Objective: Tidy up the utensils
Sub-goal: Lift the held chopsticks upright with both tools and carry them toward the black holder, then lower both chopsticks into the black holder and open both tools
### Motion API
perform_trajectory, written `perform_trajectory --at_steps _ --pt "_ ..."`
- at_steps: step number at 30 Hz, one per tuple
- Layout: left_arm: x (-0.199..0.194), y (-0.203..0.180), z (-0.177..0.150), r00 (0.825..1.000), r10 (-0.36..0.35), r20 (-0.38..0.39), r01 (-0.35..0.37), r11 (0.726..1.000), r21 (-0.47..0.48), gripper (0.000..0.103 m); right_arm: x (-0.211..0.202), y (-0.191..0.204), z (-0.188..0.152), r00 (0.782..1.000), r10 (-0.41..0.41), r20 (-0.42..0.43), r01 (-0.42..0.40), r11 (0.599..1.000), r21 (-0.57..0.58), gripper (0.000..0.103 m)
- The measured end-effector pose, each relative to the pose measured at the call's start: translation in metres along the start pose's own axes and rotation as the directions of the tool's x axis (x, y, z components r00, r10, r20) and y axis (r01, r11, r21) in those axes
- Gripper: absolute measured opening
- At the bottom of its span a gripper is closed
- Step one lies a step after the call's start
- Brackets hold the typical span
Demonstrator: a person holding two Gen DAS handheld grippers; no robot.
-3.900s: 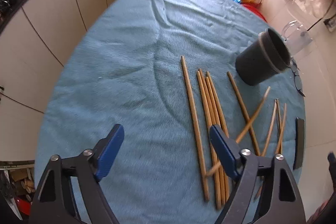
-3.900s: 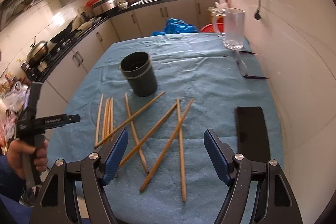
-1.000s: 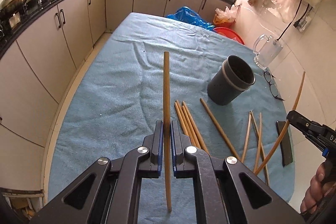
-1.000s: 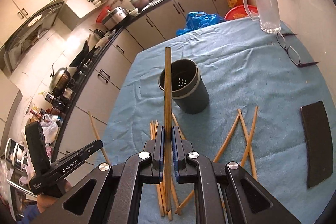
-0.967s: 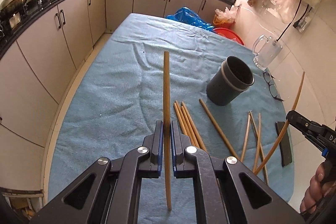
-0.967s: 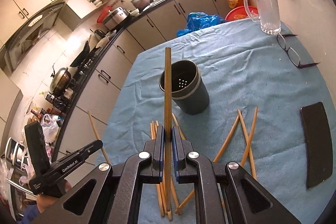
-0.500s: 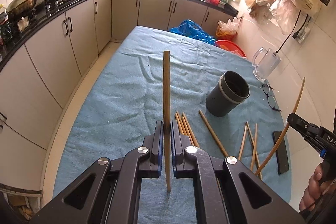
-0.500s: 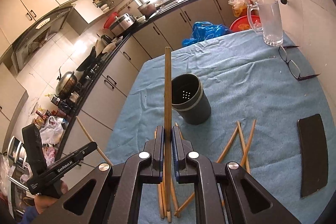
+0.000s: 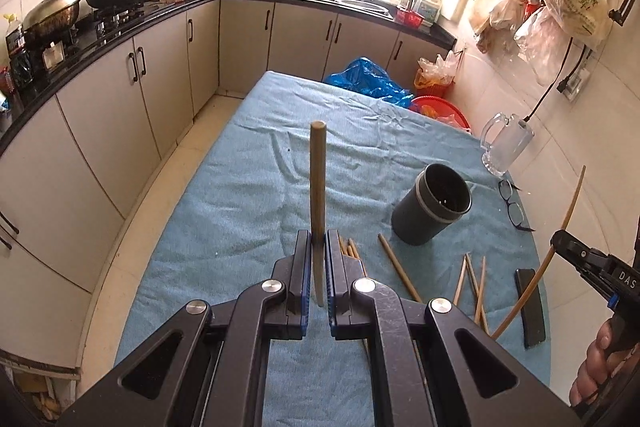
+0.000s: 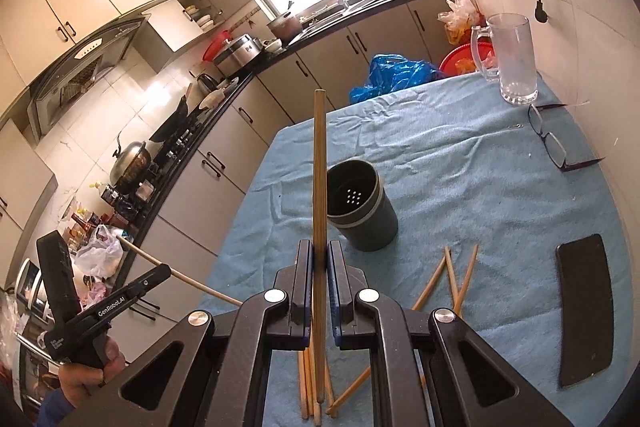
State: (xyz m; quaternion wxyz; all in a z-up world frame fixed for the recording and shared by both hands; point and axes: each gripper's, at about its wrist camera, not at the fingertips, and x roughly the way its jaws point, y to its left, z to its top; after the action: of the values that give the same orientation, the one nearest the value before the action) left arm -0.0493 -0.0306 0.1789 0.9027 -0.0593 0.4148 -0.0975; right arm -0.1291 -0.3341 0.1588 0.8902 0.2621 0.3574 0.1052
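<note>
My left gripper (image 9: 318, 255) is shut on a wooden chopstick (image 9: 317, 183) that stands upright between its blue pads, above the blue cloth. My right gripper (image 10: 319, 263) is shut on another chopstick (image 10: 319, 167), also upright. A dark grey holder cup (image 9: 434, 209) stands open-topped on the cloth, ahead and right of the left gripper; in the right wrist view the holder cup (image 10: 366, 215) sits just beyond the fingers. Several loose chopsticks (image 9: 470, 277) lie flat on the cloth near the cup, and more loose chopsticks (image 10: 454, 275) show in the right wrist view. The right gripper (image 9: 560, 241) with its bent-looking stick shows at the left view's right edge.
A blue cloth covers the table (image 9: 248, 187). A glass mug (image 10: 510, 63), a pair of glasses (image 10: 550, 139) and a black phone (image 10: 586, 311) lie along the wall side. Kitchen cabinets (image 9: 100, 115) run along the left of the table. A blue bag (image 9: 366, 81) sits past the far end.
Both grippers have risen with their chopsticks; the table and cup look smaller and farther below, and more of the kitchen shows. The jaws have stayed shut.
</note>
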Motion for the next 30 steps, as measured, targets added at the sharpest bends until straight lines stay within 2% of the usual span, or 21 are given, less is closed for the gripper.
perform_trajectory --at_steps 9,16,23,30 --pt "-0.003 -0.004 0.019 1.0 -0.011 0.023 0.011 1.0 0.014 0.006 -0.009 0.0 0.019 0.999 -0.001 0.044 0.001 1.0 -0.008 0.008" --pt "-0.002 -0.017 0.041 0.998 -0.048 0.03 0.046 0.998 0.041 0.006 -0.009 -0.001 0.042 0.997 -0.006 0.078 0.006 1.0 0.003 0.008" --pt "-0.006 -0.043 0.078 0.992 -0.114 0.053 0.109 0.99 0.093 0.006 -0.004 -0.002 0.073 0.992 -0.018 0.123 0.015 0.999 0.029 0.008" --pt "-0.004 -0.069 0.116 0.977 -0.206 0.055 0.199 0.974 0.113 0.006 0.005 -0.001 0.111 0.981 -0.055 0.186 0.044 0.997 0.061 0.008"
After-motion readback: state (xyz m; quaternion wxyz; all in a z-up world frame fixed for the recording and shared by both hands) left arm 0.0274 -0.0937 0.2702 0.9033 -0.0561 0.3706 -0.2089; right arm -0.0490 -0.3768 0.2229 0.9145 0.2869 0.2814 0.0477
